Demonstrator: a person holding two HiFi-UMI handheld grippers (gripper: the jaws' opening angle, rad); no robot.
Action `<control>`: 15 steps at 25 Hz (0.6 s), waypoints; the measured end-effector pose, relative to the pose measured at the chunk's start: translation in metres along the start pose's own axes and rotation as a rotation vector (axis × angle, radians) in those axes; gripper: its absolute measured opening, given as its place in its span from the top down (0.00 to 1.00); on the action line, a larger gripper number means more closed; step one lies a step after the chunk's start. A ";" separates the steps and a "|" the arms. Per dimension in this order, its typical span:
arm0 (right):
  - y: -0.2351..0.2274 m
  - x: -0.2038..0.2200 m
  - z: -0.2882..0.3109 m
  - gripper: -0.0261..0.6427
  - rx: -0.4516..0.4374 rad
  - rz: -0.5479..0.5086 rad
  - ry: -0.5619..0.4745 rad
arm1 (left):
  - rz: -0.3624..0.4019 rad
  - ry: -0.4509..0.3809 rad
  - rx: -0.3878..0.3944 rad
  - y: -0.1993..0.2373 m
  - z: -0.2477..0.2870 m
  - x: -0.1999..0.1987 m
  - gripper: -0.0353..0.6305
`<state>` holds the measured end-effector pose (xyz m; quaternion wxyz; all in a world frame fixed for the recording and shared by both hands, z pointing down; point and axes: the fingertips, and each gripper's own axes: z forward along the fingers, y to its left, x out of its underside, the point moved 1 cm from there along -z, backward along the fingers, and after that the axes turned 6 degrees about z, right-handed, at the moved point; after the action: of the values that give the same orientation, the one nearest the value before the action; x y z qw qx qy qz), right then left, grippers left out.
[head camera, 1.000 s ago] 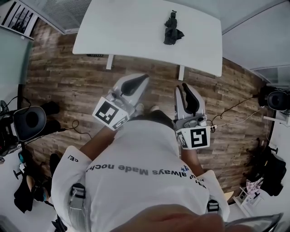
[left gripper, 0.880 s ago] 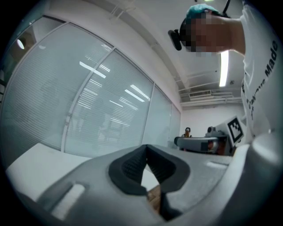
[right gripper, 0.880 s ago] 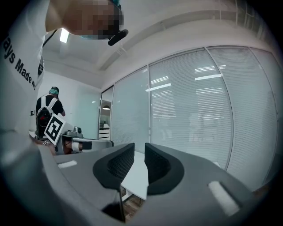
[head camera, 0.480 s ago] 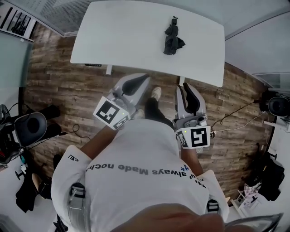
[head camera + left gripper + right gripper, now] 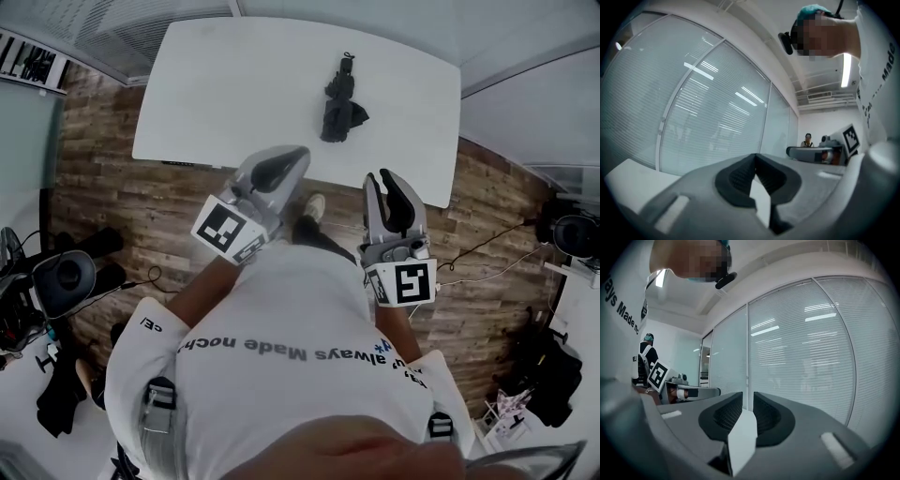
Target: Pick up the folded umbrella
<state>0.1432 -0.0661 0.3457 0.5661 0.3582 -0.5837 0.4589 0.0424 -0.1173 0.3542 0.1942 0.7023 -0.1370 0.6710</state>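
White bench (image 5: 234, 84) bears the umbrella (image 5: 339, 101) right of centre, its long axis running away from the person, slim end farthest. Left gripper (image 5: 286, 159) and right gripper (image 5: 387, 180) hover short of it, jaws clenched and empty.

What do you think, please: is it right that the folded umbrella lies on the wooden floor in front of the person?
No: the head view shows the folded umbrella on the white table, not the floor, in front of the person.

White T-shirt (image 5: 300, 309) with black lettering
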 end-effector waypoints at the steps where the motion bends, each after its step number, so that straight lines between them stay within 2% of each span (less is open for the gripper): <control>1: -0.012 -0.002 0.007 0.85 -0.003 0.001 0.001 | -0.001 0.002 -0.003 0.005 0.013 0.000 0.94; 8: -0.075 -0.007 0.044 0.85 -0.021 0.000 0.001 | 0.006 -0.001 -0.021 0.033 0.078 0.002 0.94; 15: -0.091 -0.012 0.067 0.85 -0.029 -0.009 0.002 | -0.005 0.015 -0.036 0.053 0.095 0.008 0.94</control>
<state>0.2076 -0.1597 0.3493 0.5737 0.3520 -0.5882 0.4483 0.1036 -0.2069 0.3651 0.2094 0.6939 -0.1456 0.6733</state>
